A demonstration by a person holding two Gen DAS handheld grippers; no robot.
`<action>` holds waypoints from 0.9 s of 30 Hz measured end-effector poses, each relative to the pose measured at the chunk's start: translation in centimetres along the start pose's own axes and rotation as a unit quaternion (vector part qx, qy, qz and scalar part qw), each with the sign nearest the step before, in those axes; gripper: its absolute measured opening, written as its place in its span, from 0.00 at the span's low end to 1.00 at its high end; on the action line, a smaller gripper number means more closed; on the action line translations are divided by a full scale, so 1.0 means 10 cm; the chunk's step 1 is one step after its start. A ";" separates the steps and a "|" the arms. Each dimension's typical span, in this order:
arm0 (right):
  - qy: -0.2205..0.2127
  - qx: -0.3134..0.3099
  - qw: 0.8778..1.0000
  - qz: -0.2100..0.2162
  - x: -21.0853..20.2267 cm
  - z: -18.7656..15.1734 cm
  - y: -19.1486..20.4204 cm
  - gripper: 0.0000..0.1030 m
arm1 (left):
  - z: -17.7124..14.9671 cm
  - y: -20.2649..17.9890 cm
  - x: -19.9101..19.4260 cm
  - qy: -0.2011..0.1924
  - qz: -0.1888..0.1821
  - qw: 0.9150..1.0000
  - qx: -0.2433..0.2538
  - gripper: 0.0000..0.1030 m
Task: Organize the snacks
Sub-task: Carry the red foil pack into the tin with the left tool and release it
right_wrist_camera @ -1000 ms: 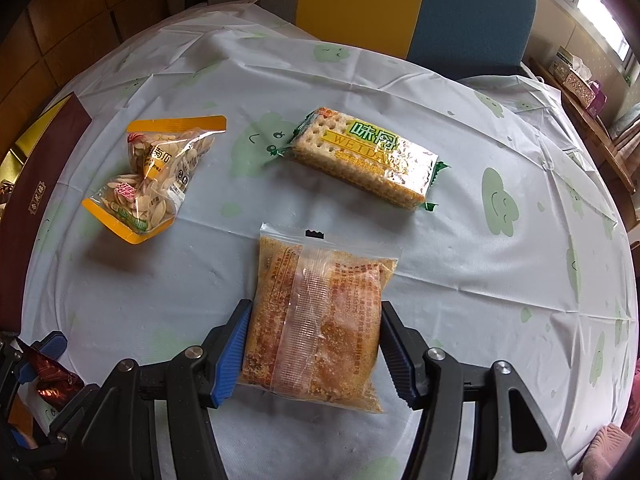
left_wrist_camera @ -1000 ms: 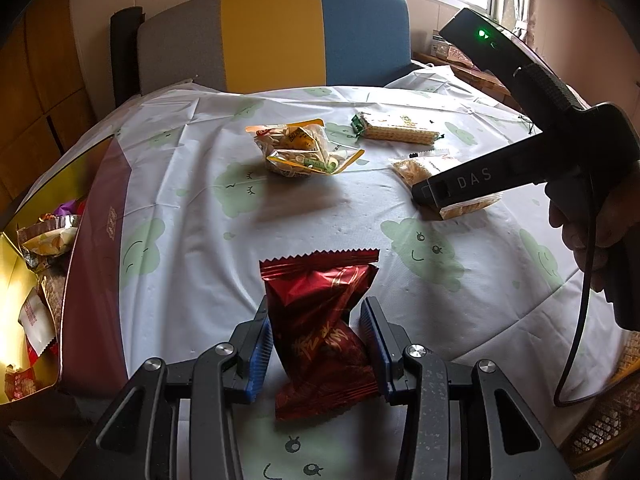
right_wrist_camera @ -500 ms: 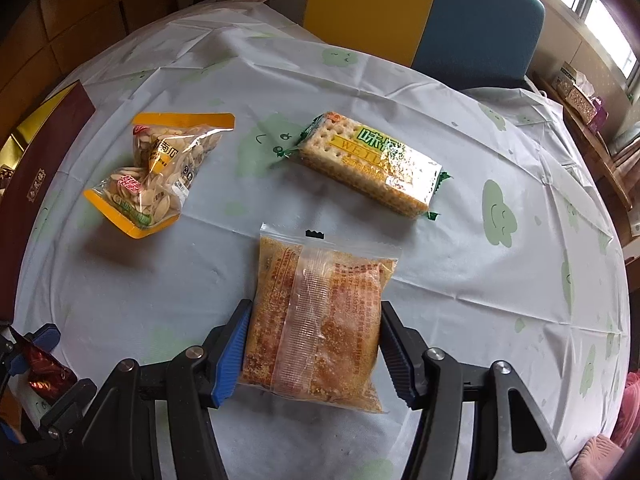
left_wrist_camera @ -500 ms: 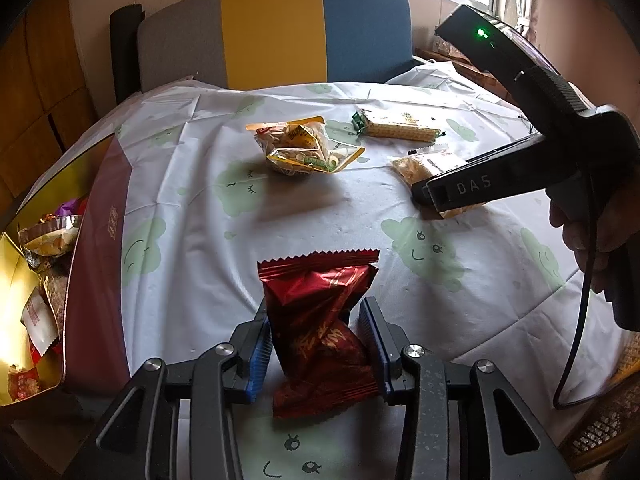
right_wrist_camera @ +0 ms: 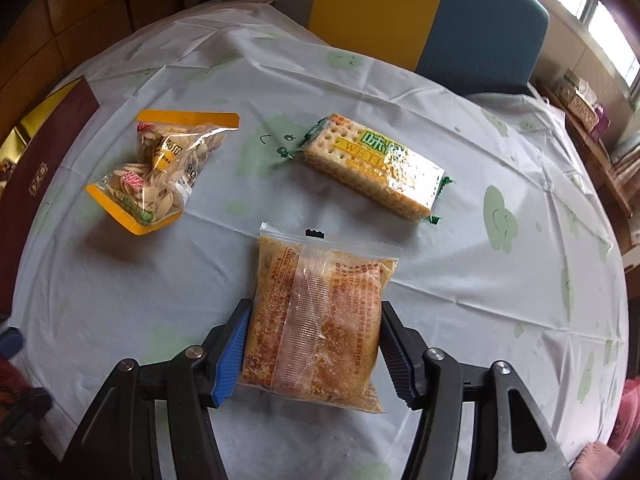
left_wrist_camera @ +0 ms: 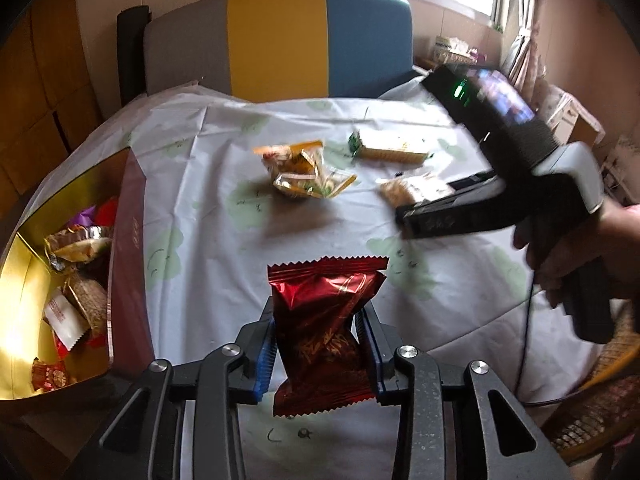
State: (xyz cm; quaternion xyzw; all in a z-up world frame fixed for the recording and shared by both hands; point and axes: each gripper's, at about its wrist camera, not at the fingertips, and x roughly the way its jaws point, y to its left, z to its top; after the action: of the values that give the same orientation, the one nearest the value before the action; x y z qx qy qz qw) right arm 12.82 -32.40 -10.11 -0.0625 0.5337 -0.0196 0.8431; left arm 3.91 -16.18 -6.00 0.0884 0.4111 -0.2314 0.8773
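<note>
Creased plastic tablecloth (right_wrist_camera: pixel 460 288); crinkly red foil packet (left_wrist_camera: pixel 324 332) pinched, ridged blue fingers (left_wrist_camera: pixel 265 354).

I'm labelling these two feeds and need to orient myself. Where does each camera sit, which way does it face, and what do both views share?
Left wrist: on the left gripper, looking forward and down over the table; its pads pinch a red packet; the right gripper and a hand show at right.
Right wrist: on the right gripper, looking steeply down; its pads press an orange packet.
Shared: seed bags, crackers, the orange packet, the box.
</note>
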 end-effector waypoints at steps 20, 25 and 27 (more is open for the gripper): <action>-0.009 -0.021 1.000 -0.022 -0.08 -0.05 0.18 0.60 | 0.05 2.10 -0.76 -0.044 0.040 0.959 -0.277 0.37; -0.010 -0.026 0.999 -0.027 -0.08 -0.05 0.20 0.60 | -0.20 2.86 -0.70 -0.026 0.043 0.916 -0.399 0.36; -0.010 -0.024 0.999 -0.025 -0.08 -0.05 0.19 0.60 | -0.27 3.01 -0.61 -0.011 0.037 0.904 -0.426 0.37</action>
State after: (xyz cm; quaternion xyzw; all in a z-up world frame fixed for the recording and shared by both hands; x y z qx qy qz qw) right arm 11.95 -30.44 -9.87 -0.0966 0.5240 -0.0272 0.8458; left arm 13.09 13.16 -4.15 -0.2809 0.4570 -0.0027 0.8439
